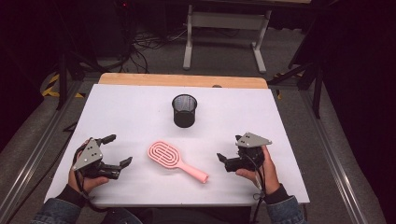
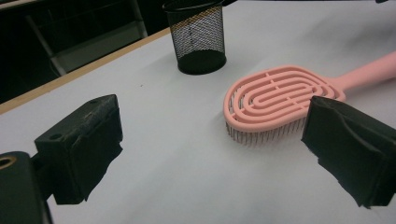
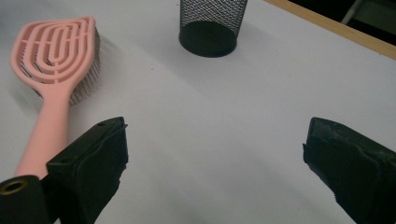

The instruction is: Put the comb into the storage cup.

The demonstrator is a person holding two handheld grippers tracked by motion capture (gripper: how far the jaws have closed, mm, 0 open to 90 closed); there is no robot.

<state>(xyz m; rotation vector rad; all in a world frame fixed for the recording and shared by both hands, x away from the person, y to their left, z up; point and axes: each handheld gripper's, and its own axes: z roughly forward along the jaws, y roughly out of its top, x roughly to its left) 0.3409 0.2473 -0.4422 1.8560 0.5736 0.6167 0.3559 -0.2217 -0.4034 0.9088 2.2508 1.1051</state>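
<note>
Black pads on my left tool [image 1: 116, 150] stand wide apart with nothing between them, low over the white worktop [image 1: 130, 107]. Just beyond them lies the pink brush [image 1: 176, 160], bristles down, its head toward me on that side and its handle running off toward my right tool [image 1: 229, 156], which is equally wide and empty. Farther back stands the mesh cup [image 1: 184, 110], upright and open. I judge the handle the better place to grip: it is slim and firm, so I should close squarely across it, not on the bristles.
</note>
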